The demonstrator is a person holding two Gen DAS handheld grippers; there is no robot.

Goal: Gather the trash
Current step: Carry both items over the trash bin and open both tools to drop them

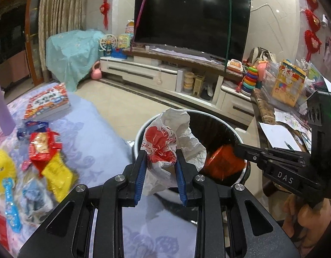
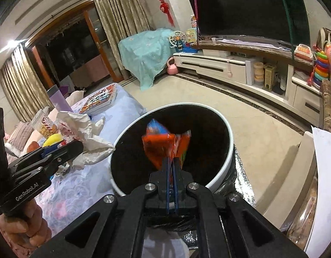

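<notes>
My left gripper [image 1: 161, 153] is shut on a crumpled white plastic bag with red print [image 1: 165, 142], held at the near left rim of a white trash bin with a black liner [image 1: 240, 177]. My right gripper [image 2: 171, 161] is shut on an orange snack wrapper [image 2: 163, 148] held over the bin's dark mouth [image 2: 226, 129]. The right gripper [image 1: 238, 148] with its wrapper [image 1: 221, 163] also shows in the left wrist view. The left gripper [image 2: 78, 145] and its bag [image 2: 83, 129] show in the right wrist view. Several wrappers [image 1: 45, 150] lie on the lilac-clothed table [image 1: 96, 137].
A book [image 1: 49, 103] and a purple bottle [image 1: 0, 111] sit on the table's far side. A cluttered side table [image 1: 268, 111] stands right of the bin. A TV cabinet [image 1: 165, 75] with toys is behind, across open floor.
</notes>
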